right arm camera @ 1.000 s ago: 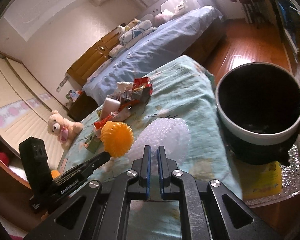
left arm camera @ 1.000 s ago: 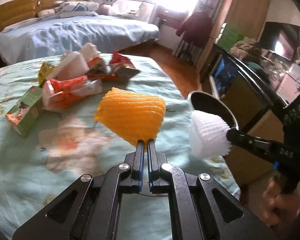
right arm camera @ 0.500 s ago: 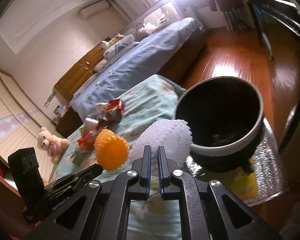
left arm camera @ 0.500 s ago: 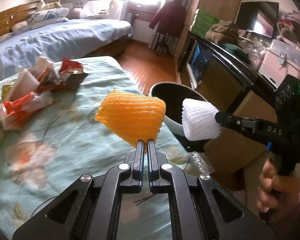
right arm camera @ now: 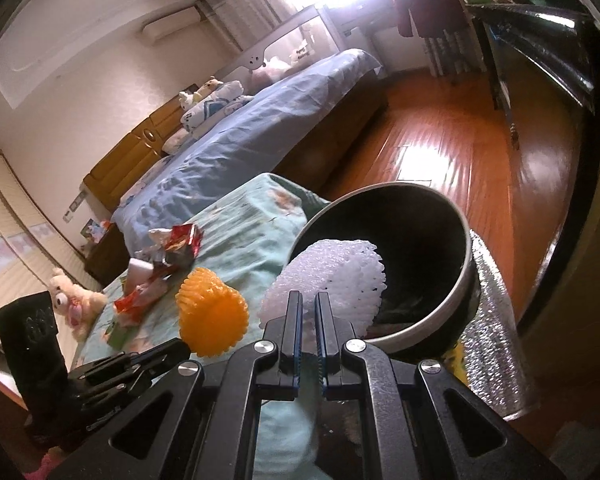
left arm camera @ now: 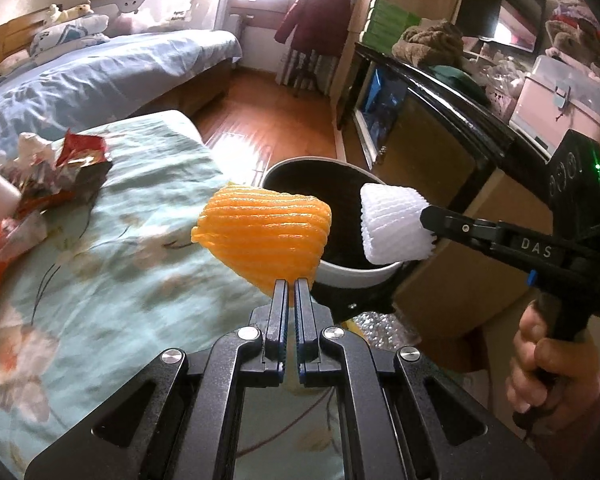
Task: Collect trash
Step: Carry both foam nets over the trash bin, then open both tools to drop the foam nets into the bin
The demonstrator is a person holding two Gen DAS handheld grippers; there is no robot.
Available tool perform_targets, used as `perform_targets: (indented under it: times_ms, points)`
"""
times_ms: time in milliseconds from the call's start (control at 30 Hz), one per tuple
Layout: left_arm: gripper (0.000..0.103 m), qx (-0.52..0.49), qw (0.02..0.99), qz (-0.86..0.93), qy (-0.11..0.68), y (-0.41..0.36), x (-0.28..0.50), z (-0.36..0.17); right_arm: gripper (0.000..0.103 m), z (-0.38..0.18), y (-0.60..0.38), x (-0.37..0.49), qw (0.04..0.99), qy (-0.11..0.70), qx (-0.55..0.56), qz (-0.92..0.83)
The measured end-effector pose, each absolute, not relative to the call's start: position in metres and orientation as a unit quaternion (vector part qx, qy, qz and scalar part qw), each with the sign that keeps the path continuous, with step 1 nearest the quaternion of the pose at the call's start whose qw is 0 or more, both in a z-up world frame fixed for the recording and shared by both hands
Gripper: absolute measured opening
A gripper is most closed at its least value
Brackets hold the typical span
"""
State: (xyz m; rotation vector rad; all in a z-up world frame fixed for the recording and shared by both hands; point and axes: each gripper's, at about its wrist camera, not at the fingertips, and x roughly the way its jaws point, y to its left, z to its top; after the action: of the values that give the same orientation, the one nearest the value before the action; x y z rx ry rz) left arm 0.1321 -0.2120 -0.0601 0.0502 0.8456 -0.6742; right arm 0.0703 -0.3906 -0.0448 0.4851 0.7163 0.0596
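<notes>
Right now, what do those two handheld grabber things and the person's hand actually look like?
Both are black. The left gripper and right gripper each have two narrow flat fingers with blue edging on the inner faces, on angular linkage arms with round silver bolts. From the side, the right one is pistol-shaped, marked "DAS" in white, with a small green light and a blue tab. A bare hand holds its grip.

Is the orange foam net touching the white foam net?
Apart. The left wrist view shows the bin's dark inside between orange foam net and white foam net.
</notes>
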Motion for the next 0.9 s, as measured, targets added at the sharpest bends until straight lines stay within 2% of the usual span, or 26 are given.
perform_targets:
  times_ms: [833,900]
  points:
    - [0.003,0.051,0.835,-0.346,0.425,-0.271,0.170,-0.071,0.006,-0.067,-0.415,0.100,0.901,0.374,0.221,-0.008]
    - [0.003,0.052,0.833,-0.347,0.427,-0.274,0.171,-0.072,0.009,-0.069,-0.418,0.102,0.899,0.376,0.224,-0.012]
